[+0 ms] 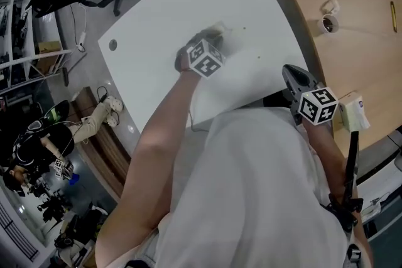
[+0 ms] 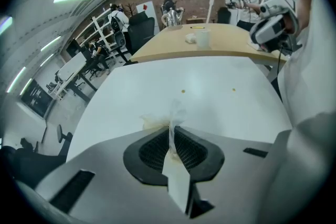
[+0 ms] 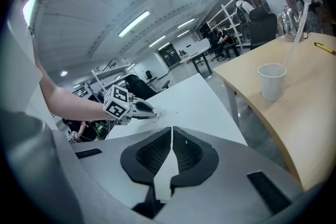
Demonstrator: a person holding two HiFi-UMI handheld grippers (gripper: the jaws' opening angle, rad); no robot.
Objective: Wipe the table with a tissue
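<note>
left claw (image 2: 170, 129) pinching a thin white tissue (image 2: 176, 113) over the white worktop (image 2: 220, 76)
tan crumbs (image 2: 183, 92) lie straight ahead of it; right claw (image 3: 171, 134) closed, empty, well back

Thin crumpled white tissue (image 2: 176, 113), pinched in the left claw (image 2: 171, 132), over a smooth white table (image 2: 210, 76)

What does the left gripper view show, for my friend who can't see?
The left tool is shut on a crumpled tissue above a white table with two small specks. Beyond it is a wooden table holding a white cup.
</note>
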